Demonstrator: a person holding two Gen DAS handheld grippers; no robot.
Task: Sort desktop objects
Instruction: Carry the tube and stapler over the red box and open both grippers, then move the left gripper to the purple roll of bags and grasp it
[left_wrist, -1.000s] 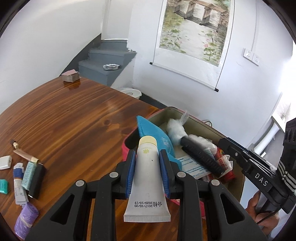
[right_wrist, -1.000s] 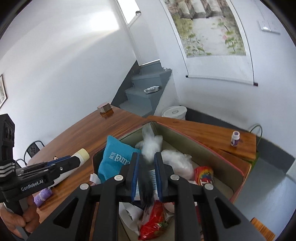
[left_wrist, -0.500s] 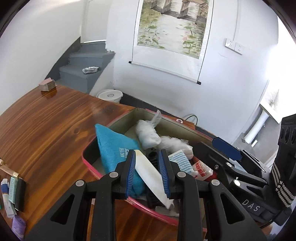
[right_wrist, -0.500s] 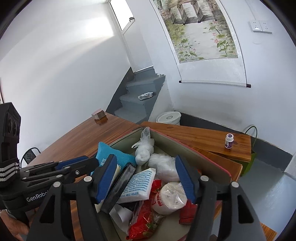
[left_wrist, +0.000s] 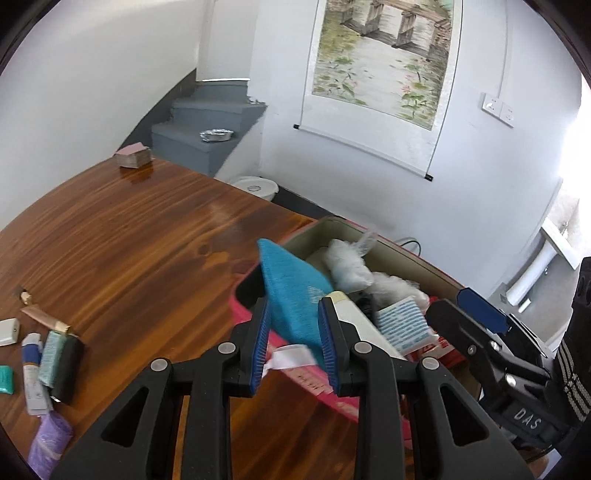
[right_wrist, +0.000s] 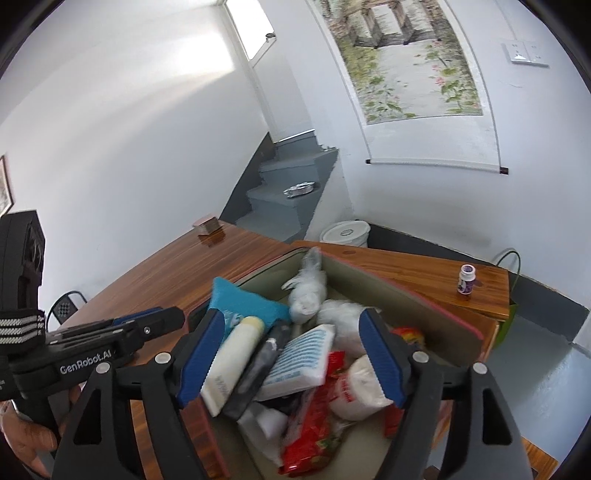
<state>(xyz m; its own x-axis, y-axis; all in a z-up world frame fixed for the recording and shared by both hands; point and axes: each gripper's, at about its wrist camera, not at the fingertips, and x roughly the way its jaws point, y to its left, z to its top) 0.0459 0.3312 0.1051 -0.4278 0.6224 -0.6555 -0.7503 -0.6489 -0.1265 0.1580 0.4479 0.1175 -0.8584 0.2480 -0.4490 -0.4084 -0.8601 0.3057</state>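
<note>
Lying in fabric bin (right_wrist: 436, 314): smooth cream tube (right_wrist: 236, 354); both ribbed-padded tools (left_wrist: 293, 343) (right_wrist: 291, 354) agape, empty.

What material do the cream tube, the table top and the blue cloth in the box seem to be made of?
Cream tube: probably soft plastic, matte off-white, with a flat crimped end. Table top: wood or wood veneer, glossy varnish, visible grain and reflections. Blue cloth: looks like woven or knitted textile, with fine ribbed texture; fibre cannot be told.
</note>
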